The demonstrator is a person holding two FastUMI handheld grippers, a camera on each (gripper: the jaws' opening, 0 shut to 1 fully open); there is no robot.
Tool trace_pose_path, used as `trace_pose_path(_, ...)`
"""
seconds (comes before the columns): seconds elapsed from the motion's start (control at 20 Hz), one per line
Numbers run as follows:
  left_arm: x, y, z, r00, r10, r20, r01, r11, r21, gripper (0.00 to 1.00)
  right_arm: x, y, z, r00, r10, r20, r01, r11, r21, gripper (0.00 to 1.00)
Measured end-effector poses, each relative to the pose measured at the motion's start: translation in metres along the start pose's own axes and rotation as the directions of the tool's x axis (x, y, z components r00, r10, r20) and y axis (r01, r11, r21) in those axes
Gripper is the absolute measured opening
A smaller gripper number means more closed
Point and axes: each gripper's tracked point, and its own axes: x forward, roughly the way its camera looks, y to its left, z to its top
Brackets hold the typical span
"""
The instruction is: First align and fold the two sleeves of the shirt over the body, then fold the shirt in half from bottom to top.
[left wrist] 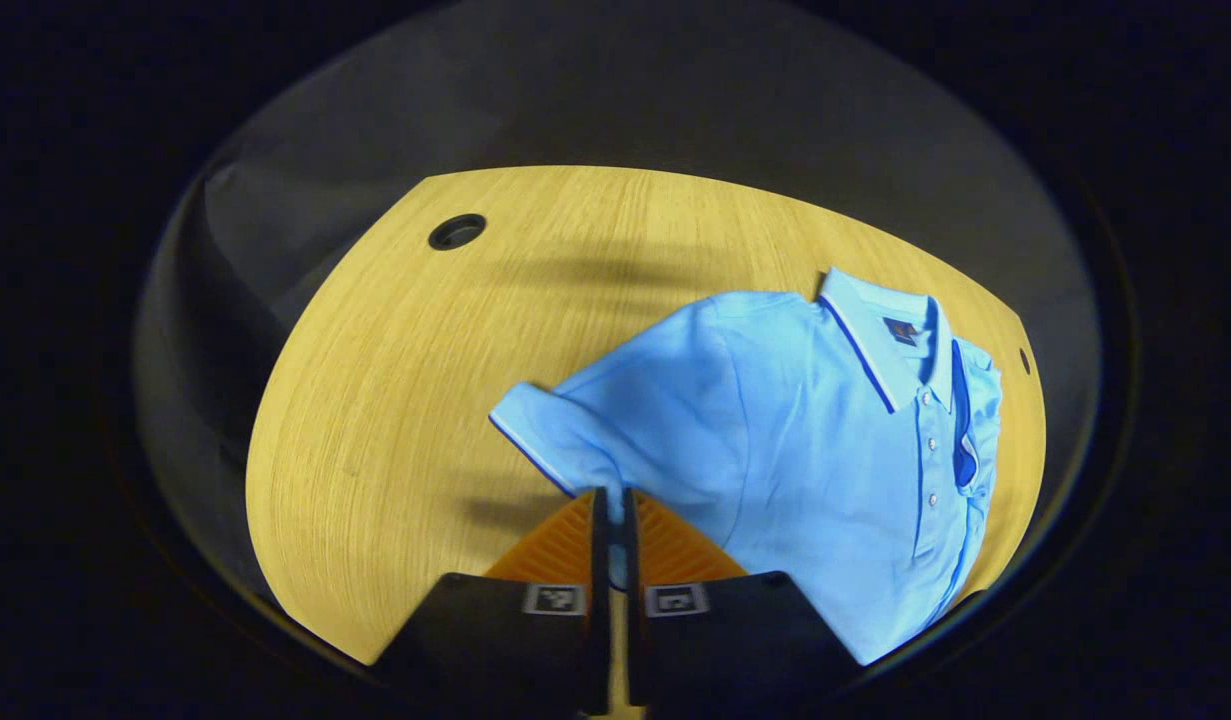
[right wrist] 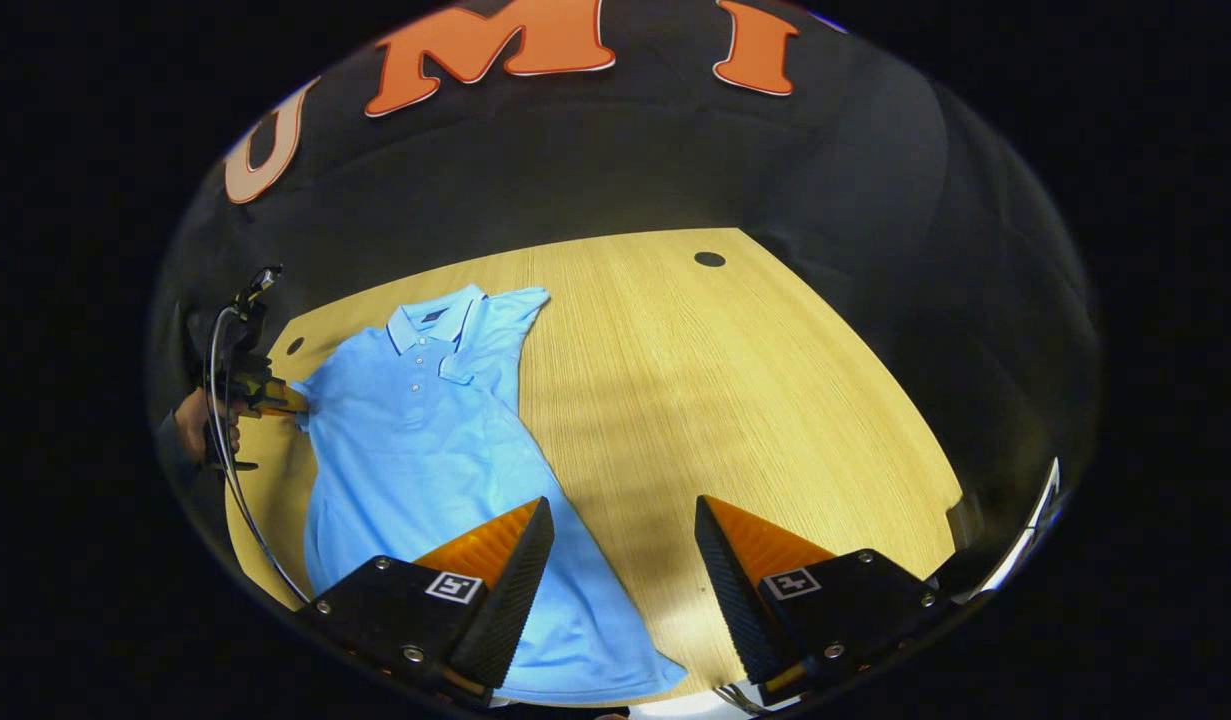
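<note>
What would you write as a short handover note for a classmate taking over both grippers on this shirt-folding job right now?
Left gripper: shut on the sleeve, near its hem.
Right gripper: open, holding nothing, hovering over the shirt's lower edge and the table.
Shirt: flat on the table, collar at the far end, buttons up.
Done: the other sleeve looks already folded over the body.
Left: fold the gripped sleeve over the body, then fold the shirt in half from bottom to top.

Two gripper cameras, one table

Left gripper view sits low, close to the shirt [left wrist: 805,450]; right gripper view looks from seemingly higher; both share the table [right wrist: 735,400].
</note>
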Motion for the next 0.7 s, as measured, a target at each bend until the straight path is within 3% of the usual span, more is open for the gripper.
trace_pose_path(0.05,-0.002,-0.006,0.002,1.000,-0.013,0.007,0.013,1.000,0.013,0.04,-0.001,-0.003,-0.003,1.000,-0.005,-0.002,0.005,1.000,0.000,0.86)
trace_pose_path(0.2,-0.015,-0.028,0.024,0.995,-0.060,0.078,0.055,0.996,0.067,0.04,-0.006,-0.007,-0.012,1.000,-0.012,-0.008,0.012,1.000,0.010,0.87)
trace_pose_path(0.25,-0.020,-0.037,0.032,0.992,-0.074,0.102,0.065,0.994,0.090,0.04,-0.008,-0.009,-0.014,1.000,-0.014,-0.011,0.015,1.000,0.010,0.82)
trace_pose_path(0.35,-0.029,-0.055,0.043,0.987,-0.096,0.129,0.076,0.986,0.148,0.04,-0.012,-0.013,-0.020,1.000,-0.024,-0.018,0.024,1.000,0.003,0.87)
trace_pose_path(0.7,-0.049,-0.128,0.058,0.963,-0.216,0.158,0.158,0.935,0.316,0.04,-0.017,-0.015,-0.042,0.999,-0.019,-0.034,0.019,1.000,0.014,0.87)
